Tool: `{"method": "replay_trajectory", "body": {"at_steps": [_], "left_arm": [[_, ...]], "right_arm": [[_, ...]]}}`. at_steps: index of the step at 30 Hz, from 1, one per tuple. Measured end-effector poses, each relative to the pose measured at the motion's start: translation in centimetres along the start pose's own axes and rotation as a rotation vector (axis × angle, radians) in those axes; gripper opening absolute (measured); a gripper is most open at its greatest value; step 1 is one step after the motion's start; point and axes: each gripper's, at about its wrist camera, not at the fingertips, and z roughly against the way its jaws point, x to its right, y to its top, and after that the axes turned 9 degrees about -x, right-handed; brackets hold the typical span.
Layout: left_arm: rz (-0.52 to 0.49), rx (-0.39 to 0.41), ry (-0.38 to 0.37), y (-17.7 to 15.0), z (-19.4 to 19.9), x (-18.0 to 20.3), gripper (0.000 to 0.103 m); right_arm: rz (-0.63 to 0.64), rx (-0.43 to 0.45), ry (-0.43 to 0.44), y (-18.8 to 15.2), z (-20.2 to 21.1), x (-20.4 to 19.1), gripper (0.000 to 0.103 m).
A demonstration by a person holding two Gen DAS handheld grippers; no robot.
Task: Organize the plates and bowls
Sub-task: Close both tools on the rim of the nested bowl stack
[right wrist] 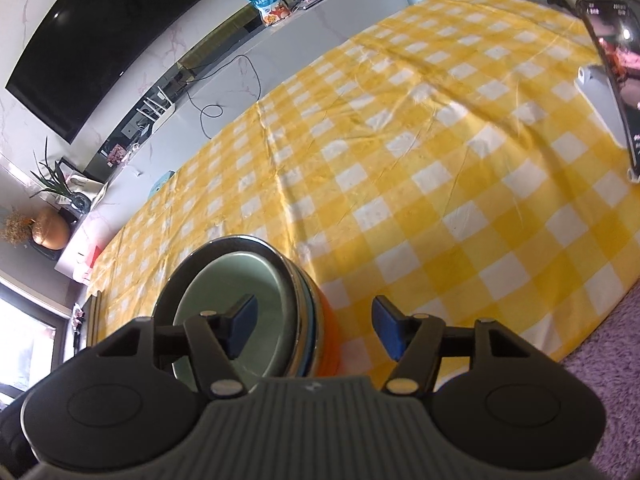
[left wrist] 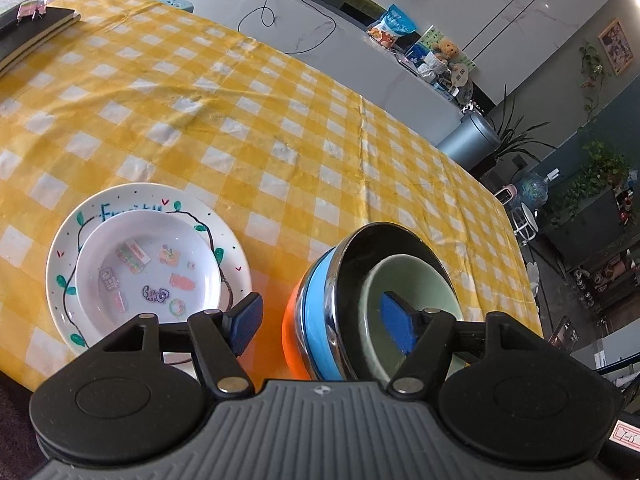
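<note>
A stack of bowls (left wrist: 320,320) stands on the yellow checked tablecloth (left wrist: 240,120): orange at the bottom, blue, a steel-rimmed dark bowl, and a pale green bowl (left wrist: 416,292) inside. My left gripper (left wrist: 320,326) is open, its jaws straddling the stack's left wall. To the left, a small white patterned plate (left wrist: 148,276) lies on a larger white plate (left wrist: 64,256) with a drawn vine. In the right wrist view the same stack (right wrist: 308,320) sits between the open jaws of my right gripper (right wrist: 316,328), which straddles its right wall.
A dark notebook (left wrist: 32,28) lies at the far left of the table. A phone on a stand (right wrist: 616,60) stands at the right side. The near table edge runs just below both grippers. A purple rug (right wrist: 600,360) lies beyond the table corner.
</note>
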Motion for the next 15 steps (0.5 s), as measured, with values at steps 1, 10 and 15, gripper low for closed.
{"method": "replay_trajectory", "body": {"at_steps": [1, 10, 15], "left_arm": [[0.008, -0.002, -0.005, 0.0, -0.2, -0.1, 0.079], [0.058, -0.042, -0.056, 0.0, -2.3, -0.8, 0.075], [-0.034, -0.074, 0.078, 0.1, -3.0, 0.8, 0.072]], "right_arm": [[-0.001, -0.005, 0.008, 0.0, -0.2, 0.1, 0.063], [-0.047, -0.081, 0.094, 0.2, -2.7, 1.3, 0.063], [-0.054, -0.097, 0.085, 0.4, -3.6, 1.6, 0.063]]}}
